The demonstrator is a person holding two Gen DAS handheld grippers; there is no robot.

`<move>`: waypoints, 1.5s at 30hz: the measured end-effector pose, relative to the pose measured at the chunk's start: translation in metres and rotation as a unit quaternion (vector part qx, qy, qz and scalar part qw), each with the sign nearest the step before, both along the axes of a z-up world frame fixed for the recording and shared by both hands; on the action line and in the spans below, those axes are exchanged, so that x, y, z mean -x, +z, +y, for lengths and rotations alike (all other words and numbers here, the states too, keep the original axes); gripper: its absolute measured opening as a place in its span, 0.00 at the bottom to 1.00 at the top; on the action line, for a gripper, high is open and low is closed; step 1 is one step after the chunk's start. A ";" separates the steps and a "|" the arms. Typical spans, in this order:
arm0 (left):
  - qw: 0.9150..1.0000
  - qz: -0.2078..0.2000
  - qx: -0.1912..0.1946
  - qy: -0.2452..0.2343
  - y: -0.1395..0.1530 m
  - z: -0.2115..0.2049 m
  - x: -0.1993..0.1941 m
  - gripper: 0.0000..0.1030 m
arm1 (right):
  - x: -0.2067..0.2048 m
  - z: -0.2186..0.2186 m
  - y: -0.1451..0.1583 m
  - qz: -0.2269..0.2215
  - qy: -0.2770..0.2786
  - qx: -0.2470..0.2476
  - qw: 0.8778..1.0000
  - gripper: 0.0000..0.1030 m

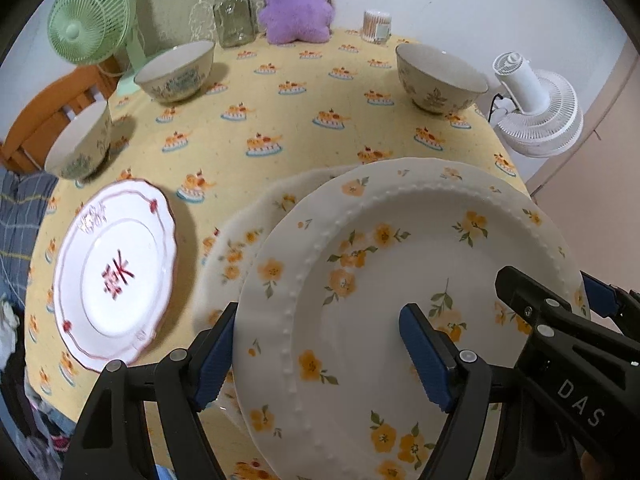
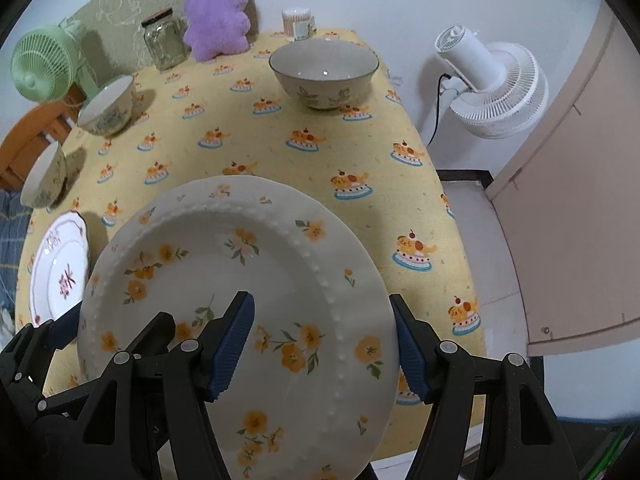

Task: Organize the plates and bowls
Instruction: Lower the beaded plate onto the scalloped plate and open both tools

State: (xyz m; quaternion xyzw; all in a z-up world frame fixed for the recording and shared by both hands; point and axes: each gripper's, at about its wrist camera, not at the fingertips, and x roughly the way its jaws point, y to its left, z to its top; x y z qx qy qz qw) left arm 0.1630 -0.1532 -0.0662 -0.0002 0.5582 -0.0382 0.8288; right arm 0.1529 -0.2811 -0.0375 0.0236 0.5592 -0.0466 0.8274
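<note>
Straddling the floral plate's (image 1: 400,280) left rim, left tool (image 1: 316,354) spread apart, plate above a second floral plate (image 1: 256,216), red-character plate (image 1: 116,276) and empty bowls (image 1: 178,70) on tabletop (image 1: 280,120), "DAS" on right tool's arm; right wrist view, right tool (image 2: 324,344) spread apart across the plate's right rim, empty glass jar (image 2: 164,42) behind.

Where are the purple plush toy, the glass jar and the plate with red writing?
purple plush toy (image 1: 296,2), left wrist view, middle of its body.
glass jar (image 1: 234,20), left wrist view, centre of its clear side.
plate with red writing (image 1: 116,276), left wrist view, its flat centre.
</note>
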 end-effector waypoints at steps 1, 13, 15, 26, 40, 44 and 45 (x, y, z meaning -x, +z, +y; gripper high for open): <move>1.000 0.003 0.001 0.003 -0.002 -0.001 0.000 0.77 | -0.001 -0.002 -0.003 0.002 0.004 0.001 1.000 0.68; 0.999 0.022 0.013 0.046 -0.022 0.001 -0.008 0.78 | -0.019 -0.003 -0.021 0.018 0.041 0.009 0.999 0.68; 0.998 0.028 0.012 0.053 -0.025 0.005 -0.010 0.78 | -0.022 0.000 -0.022 0.020 0.049 0.009 0.999 0.68; 0.997 0.032 -0.004 0.067 -0.029 0.008 -0.011 0.79 | -0.031 0.006 -0.032 0.041 0.051 0.005 0.998 0.68; 0.996 0.036 -0.049 0.059 -0.029 0.000 -0.012 0.83 | -0.026 0.009 -0.031 0.040 0.053 -0.001 0.998 0.68; 0.996 0.040 -0.058 0.050 -0.029 0.000 -0.012 0.83 | -0.020 0.006 -0.026 0.039 0.042 -0.002 0.998 0.68; 0.996 0.042 -0.062 0.047 -0.028 0.000 -0.011 0.83 | -0.018 0.005 -0.025 0.040 0.039 0.000 0.998 0.68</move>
